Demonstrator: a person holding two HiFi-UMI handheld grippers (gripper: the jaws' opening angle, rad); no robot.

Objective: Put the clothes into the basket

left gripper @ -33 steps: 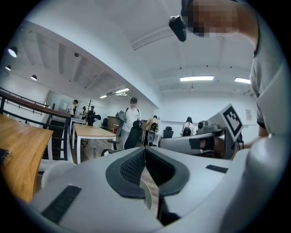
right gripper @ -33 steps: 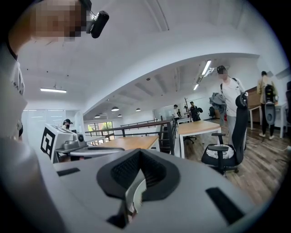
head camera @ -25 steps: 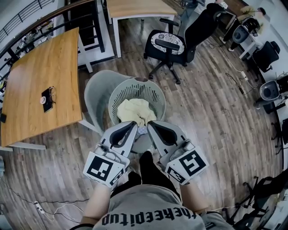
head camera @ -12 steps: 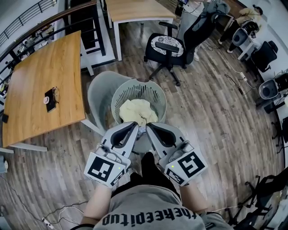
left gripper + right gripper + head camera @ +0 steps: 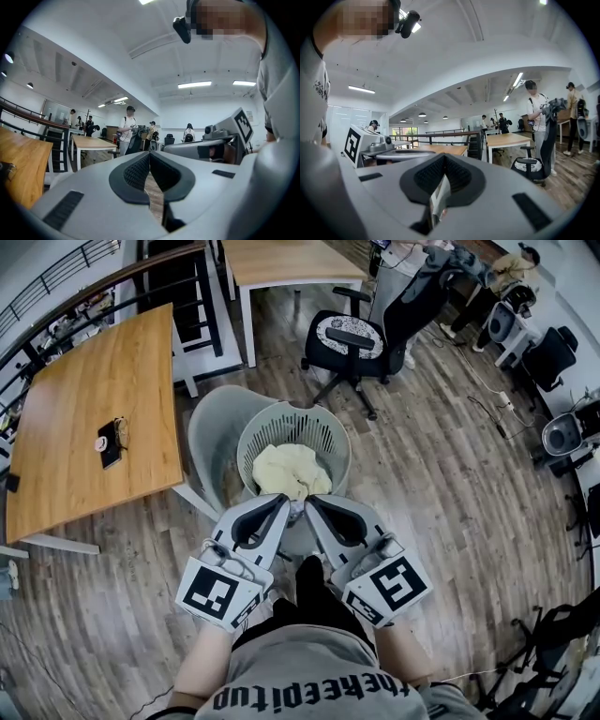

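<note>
A pale grey slotted laundry basket [image 5: 336, 435] stands in front of me with a cream-yellow garment [image 5: 291, 470] bunched inside it. Both grippers are held side by side at its near rim, tips almost touching each other. My left gripper [image 5: 284, 499] has its jaws together, and in the left gripper view its pads [image 5: 140, 169] meet with only floor showing through the slit behind them. My right gripper [image 5: 311, 499] is shut too. In the right gripper view a thin pale strip [image 5: 439, 197] shows in the slit behind the pads; I cannot tell whether it is held.
A light grey shell chair [image 5: 208, 442] stands against the basket's left side. A wooden table [image 5: 84, 409] with a phone [image 5: 110, 443] is at the left. A black office chair [image 5: 361, 334] and a white-legged table [image 5: 281, 259] stand beyond. People stand in the background.
Both grippers stay shut side by side at the basket's near rim. The basket and the tables have drifted slightly right in the view.
</note>
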